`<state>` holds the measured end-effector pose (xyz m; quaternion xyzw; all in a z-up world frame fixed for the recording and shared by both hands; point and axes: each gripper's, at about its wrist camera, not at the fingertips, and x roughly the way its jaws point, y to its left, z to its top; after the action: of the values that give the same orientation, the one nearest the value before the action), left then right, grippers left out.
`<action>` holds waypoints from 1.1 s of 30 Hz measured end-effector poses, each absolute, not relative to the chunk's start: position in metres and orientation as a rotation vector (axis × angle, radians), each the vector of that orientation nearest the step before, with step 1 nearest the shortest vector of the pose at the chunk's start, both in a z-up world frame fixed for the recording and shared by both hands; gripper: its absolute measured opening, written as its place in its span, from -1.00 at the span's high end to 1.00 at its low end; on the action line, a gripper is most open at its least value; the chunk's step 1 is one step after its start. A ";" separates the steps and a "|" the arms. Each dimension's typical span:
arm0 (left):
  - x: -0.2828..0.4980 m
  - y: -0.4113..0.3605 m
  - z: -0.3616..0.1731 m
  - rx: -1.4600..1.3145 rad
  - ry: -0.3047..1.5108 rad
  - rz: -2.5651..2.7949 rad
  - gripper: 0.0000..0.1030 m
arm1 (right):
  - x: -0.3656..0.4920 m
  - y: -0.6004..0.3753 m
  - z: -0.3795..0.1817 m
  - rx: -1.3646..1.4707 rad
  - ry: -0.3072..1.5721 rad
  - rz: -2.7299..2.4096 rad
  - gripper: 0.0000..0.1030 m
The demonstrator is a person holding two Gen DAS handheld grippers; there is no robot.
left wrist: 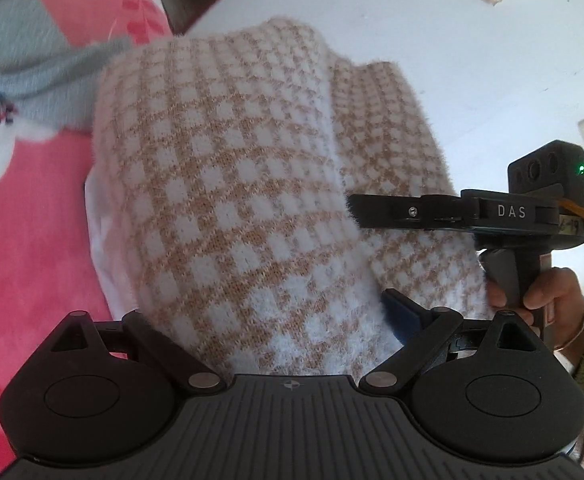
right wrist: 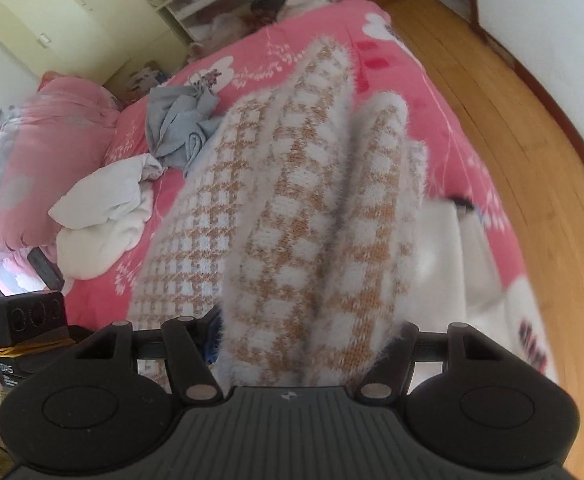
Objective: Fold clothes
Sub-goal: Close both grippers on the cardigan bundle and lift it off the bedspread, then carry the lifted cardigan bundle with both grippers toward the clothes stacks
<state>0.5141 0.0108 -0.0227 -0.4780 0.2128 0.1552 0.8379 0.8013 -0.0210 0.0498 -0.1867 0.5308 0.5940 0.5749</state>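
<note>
A white wall (left wrist: 431, 40) fills the background of the left wrist view, with a pink bedspread (left wrist: 32, 240) at the left edge. A fuzzy white-and-tan checked sweater (left wrist: 232, 184) hangs lifted in front of the camera, above the bedspread. Its lower edge drops between the linkage arms of the left gripper (left wrist: 292, 344), whose fingertips are buried under the knit, so I cannot tell whether it is pinching. A grey garment (left wrist: 24, 52) lies on the bedspread beyond the sweater. To the sweater's right, the right gripper (left wrist: 361, 210) reaches in sideways, its tip against the fabric, held by a hand (left wrist: 547, 292).

The right wrist view looks down on the bed (right wrist: 391, 60) beside a wooden floor (right wrist: 511, 120). The sweater (right wrist: 311, 220) drapes in folds straight ahead, its near end bunched between the right gripper's (right wrist: 299, 344) arms; its tips are covered, so its grip cannot be told. Left of the sweater lie the grey garment (right wrist: 180, 124) and a white garment (right wrist: 104, 216).
</note>
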 end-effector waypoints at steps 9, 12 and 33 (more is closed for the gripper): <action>0.540 -0.014 -0.046 -0.891 0.517 0.415 -0.80 | 0.841 0.011 -0.011 -0.576 1.227 1.458 -0.45; 0.543 -0.007 -0.038 -0.923 0.501 0.419 -0.80 | 0.839 0.016 0.000 -0.591 1.168 1.501 -0.43; 0.570 0.009 -0.040 -1.075 0.661 0.356 -0.86 | 0.837 -0.131 0.071 -0.161 0.887 0.907 -1.00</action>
<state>0.5695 0.0088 -0.0397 -0.4999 0.3075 0.1653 0.7926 0.8367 -0.1309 0.0705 -0.0753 0.4140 0.4233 0.8024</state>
